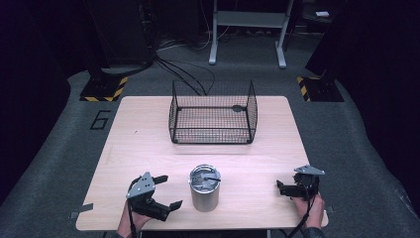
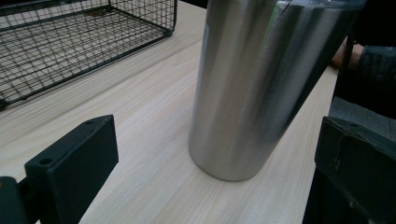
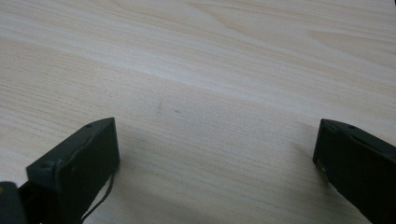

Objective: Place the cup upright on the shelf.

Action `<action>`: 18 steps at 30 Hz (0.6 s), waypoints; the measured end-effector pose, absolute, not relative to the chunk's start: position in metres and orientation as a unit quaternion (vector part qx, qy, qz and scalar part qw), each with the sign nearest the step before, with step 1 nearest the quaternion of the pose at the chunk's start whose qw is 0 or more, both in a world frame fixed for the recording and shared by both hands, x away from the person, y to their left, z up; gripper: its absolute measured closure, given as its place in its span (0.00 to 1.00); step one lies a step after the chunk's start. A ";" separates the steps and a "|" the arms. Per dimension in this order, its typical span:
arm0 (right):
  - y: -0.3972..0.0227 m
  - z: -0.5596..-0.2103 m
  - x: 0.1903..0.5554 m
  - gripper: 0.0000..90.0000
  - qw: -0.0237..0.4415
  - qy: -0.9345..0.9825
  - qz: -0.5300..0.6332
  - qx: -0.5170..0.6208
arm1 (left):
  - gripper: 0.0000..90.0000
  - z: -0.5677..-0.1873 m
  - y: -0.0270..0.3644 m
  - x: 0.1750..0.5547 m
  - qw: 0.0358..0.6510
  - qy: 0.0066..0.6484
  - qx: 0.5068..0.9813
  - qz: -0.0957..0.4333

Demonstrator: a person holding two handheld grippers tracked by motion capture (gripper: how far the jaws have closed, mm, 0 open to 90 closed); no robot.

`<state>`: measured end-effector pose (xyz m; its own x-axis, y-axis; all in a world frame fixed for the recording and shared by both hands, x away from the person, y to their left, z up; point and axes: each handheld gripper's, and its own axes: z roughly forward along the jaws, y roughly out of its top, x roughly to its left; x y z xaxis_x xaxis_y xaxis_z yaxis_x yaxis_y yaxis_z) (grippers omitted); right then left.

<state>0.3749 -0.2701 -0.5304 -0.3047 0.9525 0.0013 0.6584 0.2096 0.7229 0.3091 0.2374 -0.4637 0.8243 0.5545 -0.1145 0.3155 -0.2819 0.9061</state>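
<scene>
As it stands, tumbler point(image 1: 204, 189) upright

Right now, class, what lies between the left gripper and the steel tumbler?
Nothing but bare tabletop: in the left gripper view, the left gripper is open toward the steel tumbler, not touching.

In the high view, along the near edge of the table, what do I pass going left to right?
left gripper → steel tumbler → right gripper

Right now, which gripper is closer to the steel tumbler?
The left gripper: open jaws aimed at the steel tumbler, just beside it. The right gripper sits farther off.
</scene>
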 end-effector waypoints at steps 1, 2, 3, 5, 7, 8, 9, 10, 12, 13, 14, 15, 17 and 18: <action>-0.270 -0.530 0.375 0.00 0.231 0.743 0.318 0.542 | 0.00 -0.463 0.236 0.309 0.531 0.271 0.795 0.110; -0.270 -0.530 0.375 0.00 0.231 0.743 0.318 0.542 | 0.00 -0.463 0.234 0.309 0.532 0.268 0.795 0.110; -0.270 -0.530 0.375 0.00 0.231 0.743 0.318 0.542 | 0.00 -0.463 0.234 0.309 0.532 0.268 0.795 0.110; -0.270 -0.530 0.375 0.00 0.231 0.743 0.318 0.542 | 0.00 -0.462 0.232 0.310 0.530 0.261 0.799 0.108; -0.270 -0.530 0.375 0.00 0.231 0.743 0.318 0.542 | 0.00 -0.461 0.228 0.312 0.534 0.259 0.797 0.111; -0.270 -0.530 0.375 0.00 0.231 0.743 0.318 0.542 | 0.00 -0.461 0.226 0.312 0.537 0.260 0.796 0.103; -0.270 -0.530 0.375 0.00 0.231 0.743 0.318 0.542 | 0.00 -0.460 0.225 0.313 0.537 0.255 0.797 0.106; -0.270 -0.530 0.375 0.00 0.231 0.743 0.318 0.542 | 0.00 -0.459 0.223 0.314 0.537 0.255 0.797 0.107; -0.270 -0.530 0.375 0.00 0.231 0.743 0.318 0.542 | 0.00 -0.458 0.220 0.315 0.540 0.250 0.797 0.105; -0.270 -0.530 0.375 0.00 0.231 0.743 0.318 0.542 | 0.00 -0.457 0.219 0.315 0.540 0.250 0.796 0.106; -0.270 -0.530 0.375 0.00 0.231 0.743 0.318 0.542 | 0.00 -0.457 0.217 0.316 0.542 0.249 0.796 0.103; -0.270 -0.530 0.375 0.00 0.231 0.743 0.318 0.542 | 0.00 -0.456 0.216 0.316 0.543 0.249 0.795 0.103; -0.270 -0.530 0.375 0.00 0.231 0.743 0.318 0.542 | 0.00 -0.456 0.214 0.318 0.546 0.247 0.794 0.102; -0.270 -0.530 0.375 0.00 0.231 0.743 0.318 0.542 | 0.00 -0.456 0.213 0.319 0.547 0.244 0.795 0.100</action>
